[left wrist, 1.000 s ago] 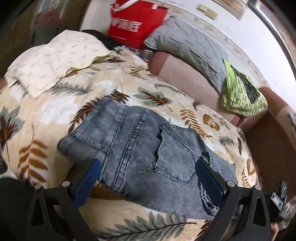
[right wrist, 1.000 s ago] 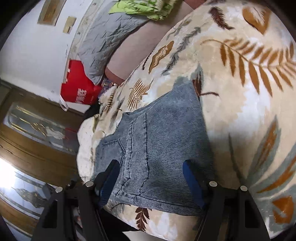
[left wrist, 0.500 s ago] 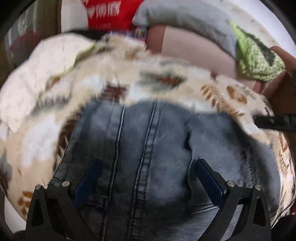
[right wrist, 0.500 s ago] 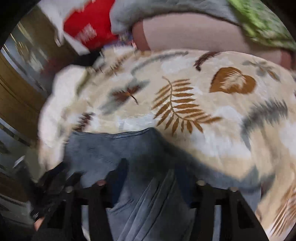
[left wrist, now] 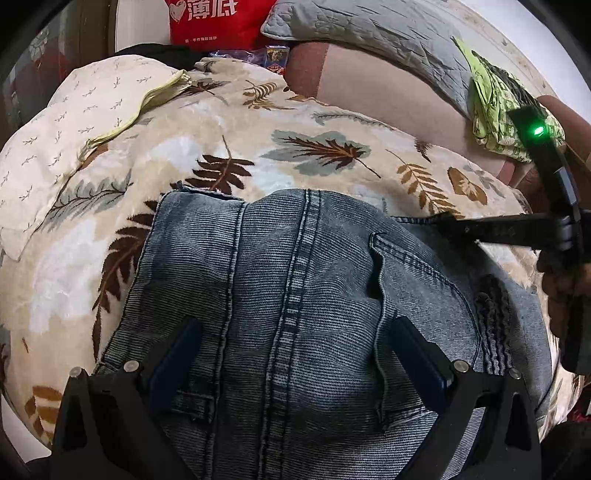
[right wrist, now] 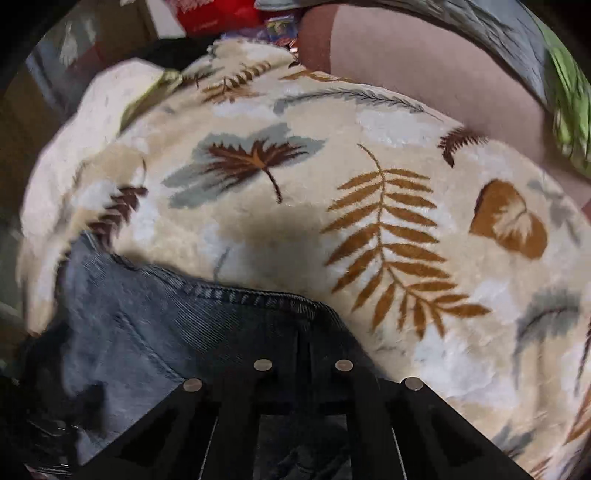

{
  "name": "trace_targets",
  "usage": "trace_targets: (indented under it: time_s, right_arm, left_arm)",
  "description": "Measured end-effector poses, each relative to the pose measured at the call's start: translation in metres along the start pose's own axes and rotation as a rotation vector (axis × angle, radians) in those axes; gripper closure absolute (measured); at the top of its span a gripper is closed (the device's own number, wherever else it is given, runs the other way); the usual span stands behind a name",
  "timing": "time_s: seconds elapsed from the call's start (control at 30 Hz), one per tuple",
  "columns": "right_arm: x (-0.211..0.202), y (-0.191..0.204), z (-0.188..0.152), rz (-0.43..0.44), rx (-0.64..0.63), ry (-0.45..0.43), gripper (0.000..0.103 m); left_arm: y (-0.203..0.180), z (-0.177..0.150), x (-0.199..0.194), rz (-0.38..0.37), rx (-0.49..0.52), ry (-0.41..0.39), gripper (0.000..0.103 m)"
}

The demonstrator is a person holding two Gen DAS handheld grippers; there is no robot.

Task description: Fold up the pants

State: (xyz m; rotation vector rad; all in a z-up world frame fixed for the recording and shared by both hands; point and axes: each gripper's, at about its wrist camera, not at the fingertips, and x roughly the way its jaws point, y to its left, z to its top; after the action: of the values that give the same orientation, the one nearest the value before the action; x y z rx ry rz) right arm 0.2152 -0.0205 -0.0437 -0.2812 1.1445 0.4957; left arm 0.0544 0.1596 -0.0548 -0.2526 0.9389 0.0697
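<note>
Folded pants [left wrist: 303, 295] lying lengthwise between spread left fingers [left wrist: 177, 354]; right gripper [right wrist: 303, 365] clamped on denim edge, right of frame.

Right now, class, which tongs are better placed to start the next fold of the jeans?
Right: the right tongs look shut on the jeans edge; the left tongs hang open above them.

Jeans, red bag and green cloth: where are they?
jeans [left wrist: 295, 295], left wrist view, on the middle seam.
red bag [left wrist: 214, 22], left wrist view, on its printed front.
green cloth [left wrist: 495, 107], left wrist view, on its folds.
</note>
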Motion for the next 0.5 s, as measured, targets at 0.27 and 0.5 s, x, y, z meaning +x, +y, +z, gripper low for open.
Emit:
trace_targets:
  time_s: [0.27,0.5]
  right_arm:
    - [0.0128,0.0037,0.0018,-0.086,-0.03,-0.029,0.098]
    - [0.0133,0.0036,0.002,-0.094,-0.027,-0.03,0.098]
  left_arm:
    - [-0.0015,-0.0006,0.0008,0.009,0.013,-0.001,0.002]
    - [-0.0024,-0.0015,0.0015,0.017,0.023,-0.002,0.002]
